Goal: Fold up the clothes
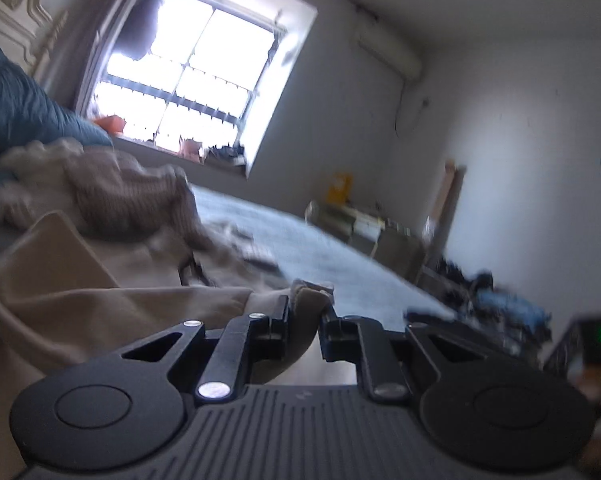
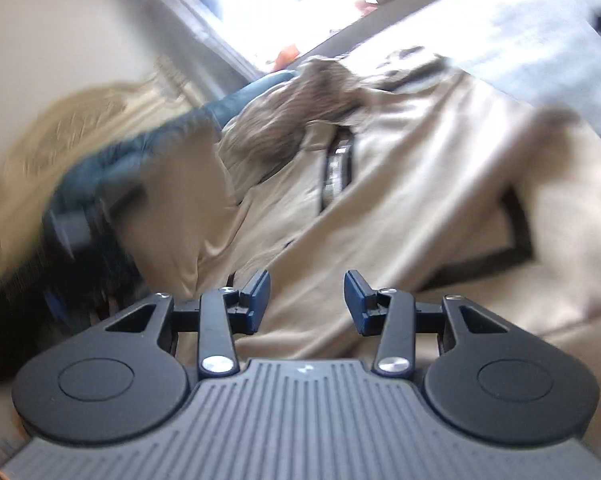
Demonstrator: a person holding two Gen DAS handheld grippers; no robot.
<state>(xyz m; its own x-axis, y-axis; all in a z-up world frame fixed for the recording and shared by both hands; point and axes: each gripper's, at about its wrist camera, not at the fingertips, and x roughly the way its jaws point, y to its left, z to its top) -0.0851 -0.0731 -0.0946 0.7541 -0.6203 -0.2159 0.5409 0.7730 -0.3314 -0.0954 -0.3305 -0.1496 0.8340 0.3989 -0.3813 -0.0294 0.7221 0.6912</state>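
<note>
Left gripper (image 1: 305, 312) is pinching a bunched edge of the beige garment (image 1: 100, 304), cloth squeezed between both fingers and draping off to the left. The garment lies spread on the bed (image 1: 308, 248), which has a grey-blue sheet. Behind it sits a crumpled brown knit piece (image 1: 116, 196), touching the beige cloth, and a blue quilted cover (image 1: 16, 100) further back by the carved headboard (image 1: 8, 4). Bright window (image 1: 192, 76) on the far wall, air conditioner (image 1: 388, 50) high to its right, clutter on the floor near the wall, too blurred to name. Right gripper (image 2: 306, 300) is spread wide with nothing between the blue-padded fingers (image 2: 260, 292); it hovers over the beige garment (image 2: 400, 184), which fills most of the right wrist view, dark neck label (image 2: 334, 168) visible. Contact with the cloth cannot be told, heavy motion blur. Brown knit piece (image 2: 296, 112) sits above the collar.
</note>
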